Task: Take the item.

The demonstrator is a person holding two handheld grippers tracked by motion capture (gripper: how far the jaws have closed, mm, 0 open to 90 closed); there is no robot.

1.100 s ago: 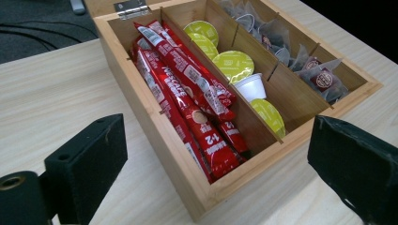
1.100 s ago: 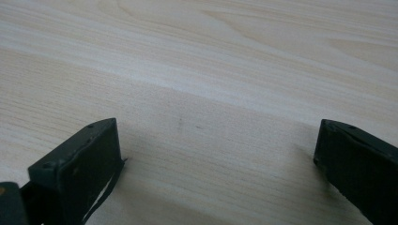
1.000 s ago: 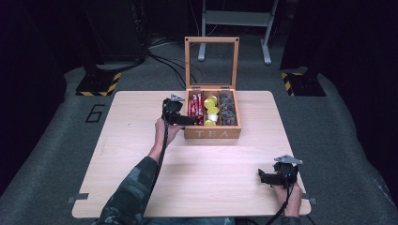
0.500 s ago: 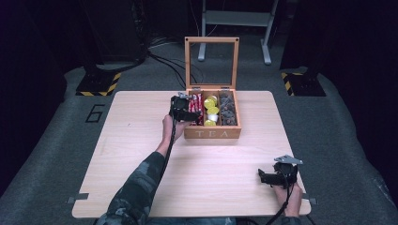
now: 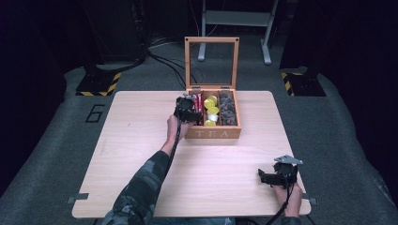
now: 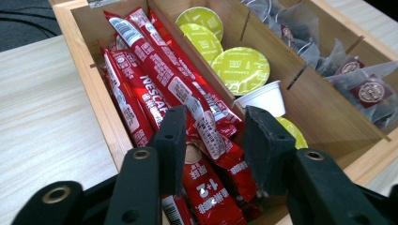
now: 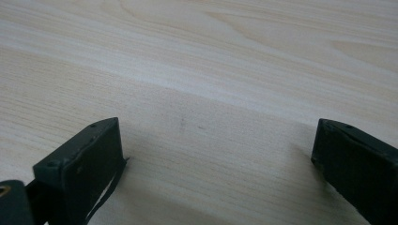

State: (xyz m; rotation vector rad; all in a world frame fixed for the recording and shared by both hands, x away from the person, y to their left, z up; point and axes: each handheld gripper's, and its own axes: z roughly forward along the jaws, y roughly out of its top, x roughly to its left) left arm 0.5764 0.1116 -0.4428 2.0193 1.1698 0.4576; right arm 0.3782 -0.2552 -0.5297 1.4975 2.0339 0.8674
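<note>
Left gripper view looks straight down on the red coffee sticks [image 6: 155, 89], which lie stacked lengthwise in the outer compartment of the wooden tea box [image 6: 96, 101], beside the yellow-lidded capsules [image 6: 240, 69] in the middle one. The left gripper [image 6: 213, 140] hangs just over the near ends of the sticks, its jaws straddling one or two of them; they have just been closing, yet the pads do not seem to press on a stick. I judge the step to be the grasp itself: next comes a little more descent, a full pinch on a single stick, then a lift clear of the divider. Over at the near corner of the surface [image 5: 141, 154], the right gripper [image 7: 216, 154] rests spread wide, holding nothing.
</note>
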